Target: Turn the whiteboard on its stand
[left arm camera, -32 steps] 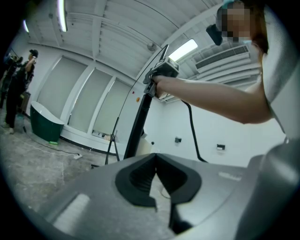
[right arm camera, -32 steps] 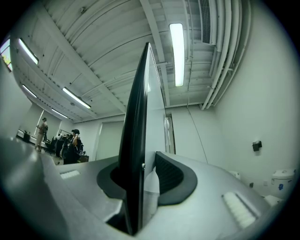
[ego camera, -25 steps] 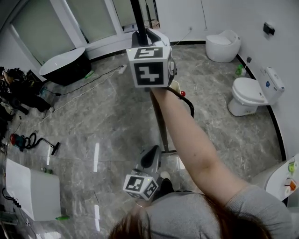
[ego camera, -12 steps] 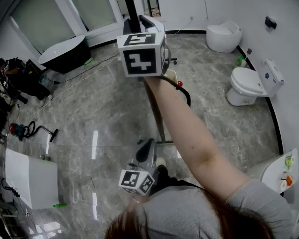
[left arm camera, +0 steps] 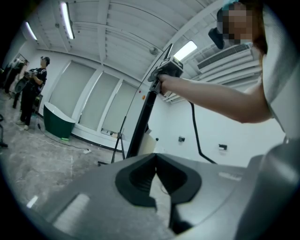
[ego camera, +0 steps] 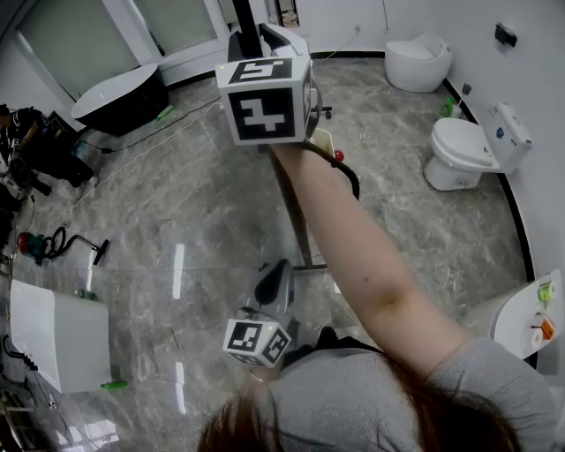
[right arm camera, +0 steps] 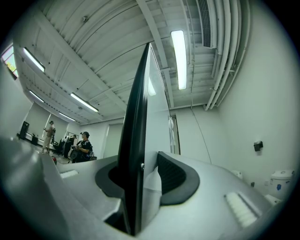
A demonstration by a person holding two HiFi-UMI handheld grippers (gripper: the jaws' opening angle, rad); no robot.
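Note:
The whiteboard (ego camera: 245,25) shows edge-on as a tall black frame, with its stand's leg (ego camera: 296,221) running over the floor below. My right gripper (ego camera: 269,48) is raised at arm's length and shut on the board's edge. In the right gripper view the black frame (right arm camera: 136,140) and the white face (right arm camera: 154,112) stand between the pads of that gripper (right arm camera: 140,164). My left gripper (ego camera: 275,272) hangs low near my body, shut on nothing and apart from the board. In the left gripper view its jaw tips (left arm camera: 155,158) meet, and the board's dark edge (left arm camera: 143,117) rises ahead.
Two white toilets (ego camera: 468,154) (ego camera: 419,62) stand at the right wall. A black bathtub (ego camera: 119,106) sits at the far left and a white box (ego camera: 53,349) at the near left. Cables and tools (ego camera: 62,247) lie on the grey marble floor. People (left arm camera: 33,89) stand far off.
In the head view my right gripper, with the board's edge in it, has shifted left and farther away. The left gripper has kept low near my body, moving little in the picture.

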